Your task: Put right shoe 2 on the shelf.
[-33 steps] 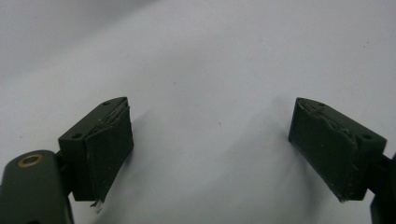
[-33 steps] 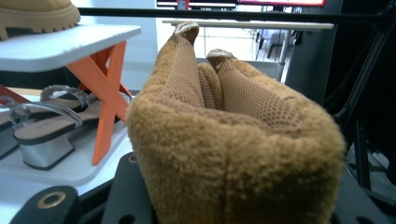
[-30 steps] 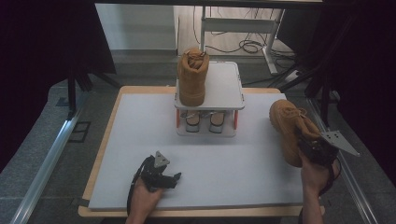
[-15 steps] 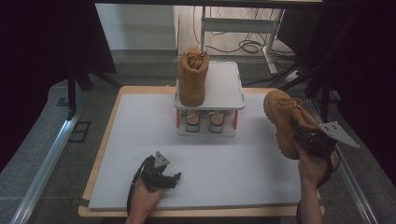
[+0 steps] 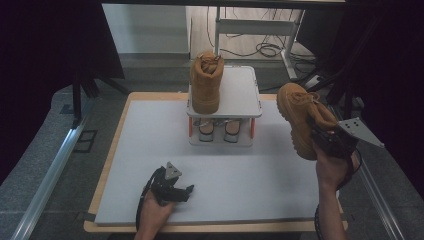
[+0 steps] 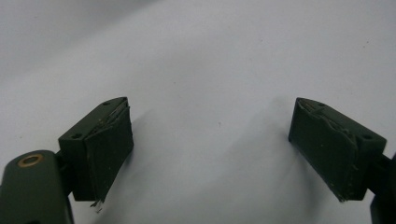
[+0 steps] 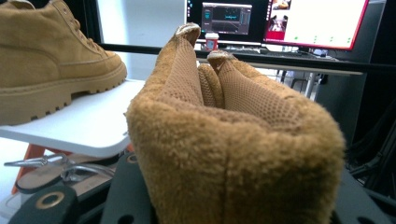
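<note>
- The right gripper [image 5: 327, 142] grasps a tan boot [image 5: 300, 117] by the padded collar at its heel end, and the boot hangs in the air over the right edge of the table [image 5: 260, 192].
- In the high view the held boot is tilted: its toe points away from the person, and its ridged sole faces left toward the rack.
- In the right gripper view the fuzzy collar [image 7: 233, 154] sits between the two black jaws, which press on it from both sides.
- A second tan boot [image 5: 206, 82] stands upright on the left part of the white rack [image 5: 240, 95], at the far middle of the table.
- A pair of sandals [image 5: 217, 131] lies on the lower shelf of the rack.
- The left gripper [image 5: 175, 189] rests low on the near part of the table, well apart from the rack; its jaws stand wide with nothing between them.
</note>
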Demonstrator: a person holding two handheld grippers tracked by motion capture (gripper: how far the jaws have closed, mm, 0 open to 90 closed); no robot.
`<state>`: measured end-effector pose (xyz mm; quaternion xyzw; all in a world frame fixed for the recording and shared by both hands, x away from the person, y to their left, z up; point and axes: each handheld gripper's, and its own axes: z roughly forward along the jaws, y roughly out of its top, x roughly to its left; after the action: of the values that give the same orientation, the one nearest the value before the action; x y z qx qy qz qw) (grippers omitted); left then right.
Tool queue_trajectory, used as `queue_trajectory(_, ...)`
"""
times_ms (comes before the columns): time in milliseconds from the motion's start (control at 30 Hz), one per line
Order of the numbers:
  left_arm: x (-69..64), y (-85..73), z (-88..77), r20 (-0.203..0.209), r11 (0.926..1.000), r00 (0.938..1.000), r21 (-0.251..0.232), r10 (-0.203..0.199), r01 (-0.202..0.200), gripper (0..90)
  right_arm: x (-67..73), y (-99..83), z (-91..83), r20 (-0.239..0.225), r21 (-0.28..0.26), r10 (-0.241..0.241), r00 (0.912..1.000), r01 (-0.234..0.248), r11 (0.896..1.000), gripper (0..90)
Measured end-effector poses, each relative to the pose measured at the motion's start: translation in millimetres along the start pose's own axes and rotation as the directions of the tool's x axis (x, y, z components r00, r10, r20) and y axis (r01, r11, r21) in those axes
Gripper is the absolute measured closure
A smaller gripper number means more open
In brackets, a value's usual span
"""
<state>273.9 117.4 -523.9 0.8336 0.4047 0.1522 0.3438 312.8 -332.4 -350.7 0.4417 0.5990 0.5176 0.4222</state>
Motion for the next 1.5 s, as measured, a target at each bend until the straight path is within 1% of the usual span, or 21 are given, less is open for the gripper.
queue_trajectory(67,0.3,0.0,-0.2,0.000,1.0000,1.0000,0.004,0.005,-0.005,13.4,1.7,3.3,1.5,-0.005,0.000,0.002,1.0000,-0.002,1.000,55.9)
queue_trajectory(233,0.3,0.0,-0.2,-0.001,1.0000,1.0000,0.004,0.004,-0.004,13.5,7.3,11.5,6.7,-0.014,-0.009,-0.011,0.9998,0.011,1.000,55.9)
queue_trajectory(633,0.5,0.0,-0.3,-0.001,1.0000,1.0000,0.006,0.006,-0.006,13.5,19.1,24.1,18.7,-0.031,-0.023,-0.020,0.9993,0.019,1.000,55.7)
queue_trajectory(900,0.5,0.0,-0.2,0.000,1.0000,1.0000,0.005,0.006,-0.006,13.5,28.9,36.7,26.7,-0.048,-0.040,-0.028,0.9985,0.026,0.999,55.6)
queue_trajectory(1233,0.6,-0.1,-0.2,-0.001,1.0000,1.0000,0.004,0.007,-0.007,13.5,47.5,47.5,44.7,-0.082,-0.043,-0.051,0.9953,0.048,0.998,55.6)
queue_trajectory(1500,0.5,-0.1,-0.1,-0.001,1.0000,1.0000,0.004,0.007,-0.007,13.5,63.6,47.4,61.6,-0.103,-0.033,-0.059,0.9930,0.056,0.998,55.5)
